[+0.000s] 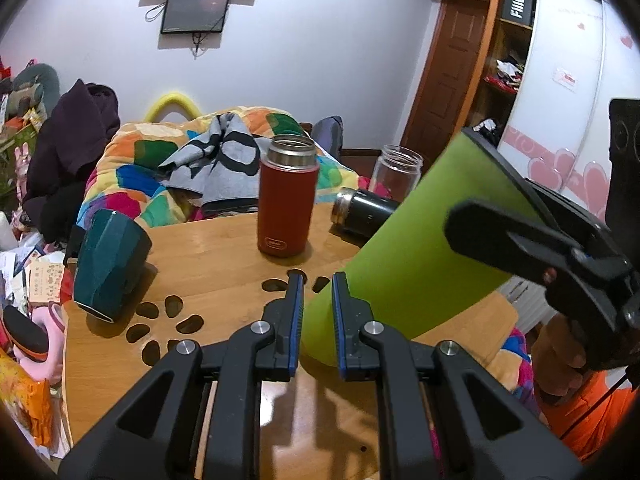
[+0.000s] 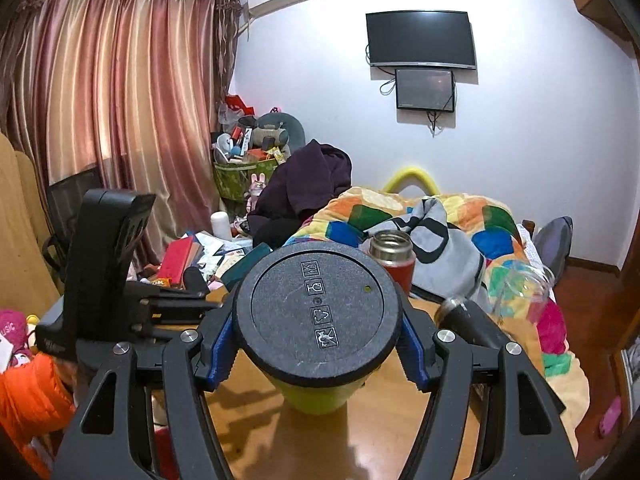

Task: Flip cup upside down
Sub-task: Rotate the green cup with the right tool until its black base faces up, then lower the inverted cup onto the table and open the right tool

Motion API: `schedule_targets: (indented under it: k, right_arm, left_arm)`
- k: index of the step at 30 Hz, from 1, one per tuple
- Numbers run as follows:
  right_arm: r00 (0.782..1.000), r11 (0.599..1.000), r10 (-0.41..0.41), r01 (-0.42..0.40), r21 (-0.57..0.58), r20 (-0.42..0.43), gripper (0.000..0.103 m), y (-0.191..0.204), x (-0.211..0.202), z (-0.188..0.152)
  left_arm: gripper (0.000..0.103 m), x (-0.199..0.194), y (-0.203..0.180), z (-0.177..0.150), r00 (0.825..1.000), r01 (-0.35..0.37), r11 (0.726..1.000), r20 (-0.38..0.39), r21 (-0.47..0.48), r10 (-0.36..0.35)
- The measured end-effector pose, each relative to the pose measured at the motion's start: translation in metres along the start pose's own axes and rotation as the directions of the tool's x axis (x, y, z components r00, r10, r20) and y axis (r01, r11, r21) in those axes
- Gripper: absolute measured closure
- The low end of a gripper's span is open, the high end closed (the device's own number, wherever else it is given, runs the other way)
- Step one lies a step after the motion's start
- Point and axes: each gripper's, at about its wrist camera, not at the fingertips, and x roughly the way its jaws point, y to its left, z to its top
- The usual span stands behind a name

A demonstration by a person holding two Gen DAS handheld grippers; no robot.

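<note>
A green cup (image 1: 420, 248) with a black base (image 2: 318, 318) is held tilted above the wooden table (image 1: 224, 264), its black base up toward the right gripper and its mouth end low. My right gripper (image 2: 316, 344) is shut on the cup near the base; it shows in the left wrist view (image 1: 532, 216) at the right. My left gripper (image 1: 317, 284) is open with a narrow gap, empty, with its fingertips just left of the cup's lower end.
A red thermos (image 1: 287, 196) stands open at the table's middle. A dark teal cup (image 1: 110, 264) sits tilted at the left edge. A black bottle (image 1: 366, 210) lies on its side and a clear jar (image 1: 398, 170) stands behind it. A bed with a colourful quilt (image 1: 160, 168) lies beyond.
</note>
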Motion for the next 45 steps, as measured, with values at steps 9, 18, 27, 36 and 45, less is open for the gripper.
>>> schedule_targets:
  k: [9, 18, 27, 36, 45]
  right_arm:
    - [0.999, 0.999, -0.007, 0.008, 0.032, -0.04, 0.04, -0.005, 0.034, 0.019]
    - [0.995, 0.999, -0.034, 0.036, 0.02, -0.092, 0.04, 0.001, 0.053, 0.028]
    - [0.992, 0.998, -0.034, 0.04, 0.041, -0.125, 0.04, 0.001, 0.064, 0.026]
    - [0.994, 0.998, -0.011, 0.017, 0.055, -0.107, 0.016, 0.003, 0.048, 0.022]
    - [0.998, 0.997, -0.055, 0.055, 0.057, -0.015, 0.001, -0.001, 0.0, 0.014]
  left_arm:
    - [0.091, 0.004, 0.011, 0.002, 1.0, -0.021, 0.999, 0.016, -0.03, 0.021]
    - [0.09, -0.002, 0.022, -0.004, 0.997, -0.068, 0.996, 0.021, -0.053, 0.07]
    - [0.064, -0.023, 0.029, -0.014, 0.982, -0.169, 0.985, 0.072, -0.046, 0.172]
    - [0.039, -0.048, 0.021, -0.013, 0.966, -0.204, 0.978, 0.153, -0.043, 0.208]
    - [0.018, -0.081, -0.004, -0.006, 0.928, -0.265, 0.964, 0.267, -0.015, 0.259]
